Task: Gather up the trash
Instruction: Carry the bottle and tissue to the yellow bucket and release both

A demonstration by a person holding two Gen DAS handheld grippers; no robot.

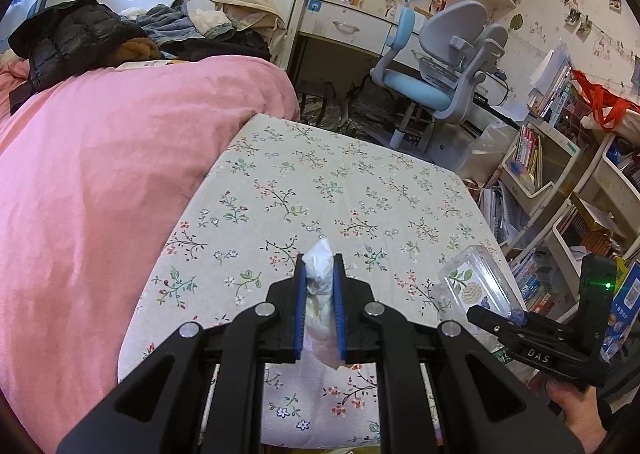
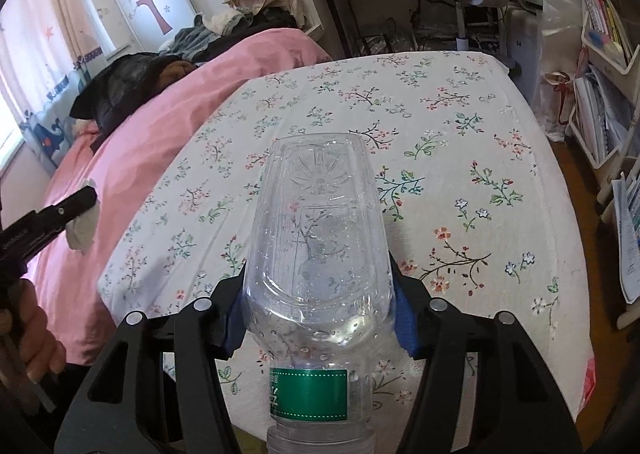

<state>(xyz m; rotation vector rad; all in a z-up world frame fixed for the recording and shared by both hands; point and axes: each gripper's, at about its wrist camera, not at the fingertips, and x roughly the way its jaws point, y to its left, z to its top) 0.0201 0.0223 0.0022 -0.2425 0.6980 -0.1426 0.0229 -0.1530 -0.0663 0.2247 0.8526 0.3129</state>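
Trash is already in both grips: the left gripper (image 1: 320, 308) has its blue pads clamped on a crumpled white tissue (image 1: 319, 278), soft and creased, and the right gripper (image 2: 320, 318) squeezes a clear plastic bottle (image 2: 318, 254), ribbed, droplet-beaded, with a green label band. Both are held above the floral tablecloth (image 2: 460, 181), which looks cleared. No bin shows, so dropping them off remains.

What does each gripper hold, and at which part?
Left gripper pinches a crumpled tissue at its middle. Right gripper clamps a clear bottle around its body, above the green label.
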